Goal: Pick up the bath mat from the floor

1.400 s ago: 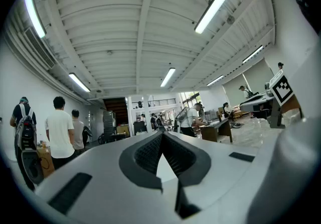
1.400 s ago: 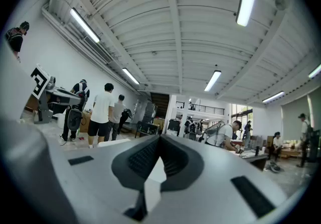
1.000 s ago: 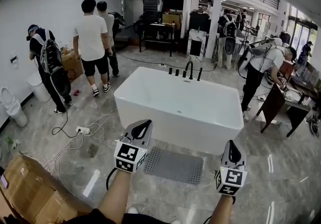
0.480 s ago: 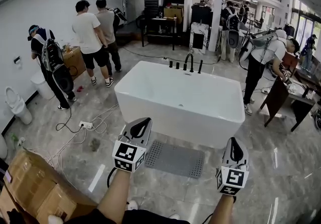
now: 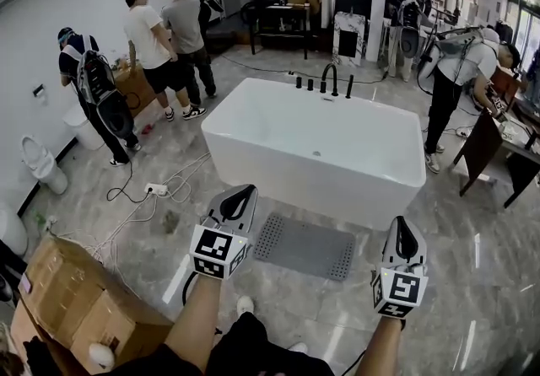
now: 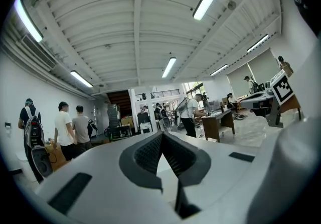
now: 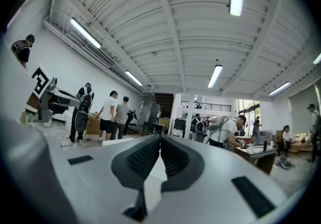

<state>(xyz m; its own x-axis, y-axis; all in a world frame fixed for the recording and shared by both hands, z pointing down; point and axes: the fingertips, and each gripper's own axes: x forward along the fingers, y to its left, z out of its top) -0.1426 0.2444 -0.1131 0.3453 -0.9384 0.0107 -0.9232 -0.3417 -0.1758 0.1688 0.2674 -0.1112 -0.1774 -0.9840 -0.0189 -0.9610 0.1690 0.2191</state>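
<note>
A grey perforated bath mat lies flat on the marble floor in front of the white bathtub. My left gripper is held up above the floor, just left of the mat's left end, jaws shut and empty. My right gripper hovers to the right of the mat, also shut with nothing in it. In the left gripper view the left gripper points up and out across the room with its tips meeting; in the right gripper view the right gripper does the same. The mat does not show in either gripper view.
A cardboard box sits at the lower left. A power strip and cables trail over the floor to the left. Several people stand at the back left, another person bends at a desk on the right. A toilet stands by the left wall.
The view has moved forward and tilted down: the bathtub and mat sit higher and closer, and a leg and shoe now show at the bottom. Both grippers stay shut.
</note>
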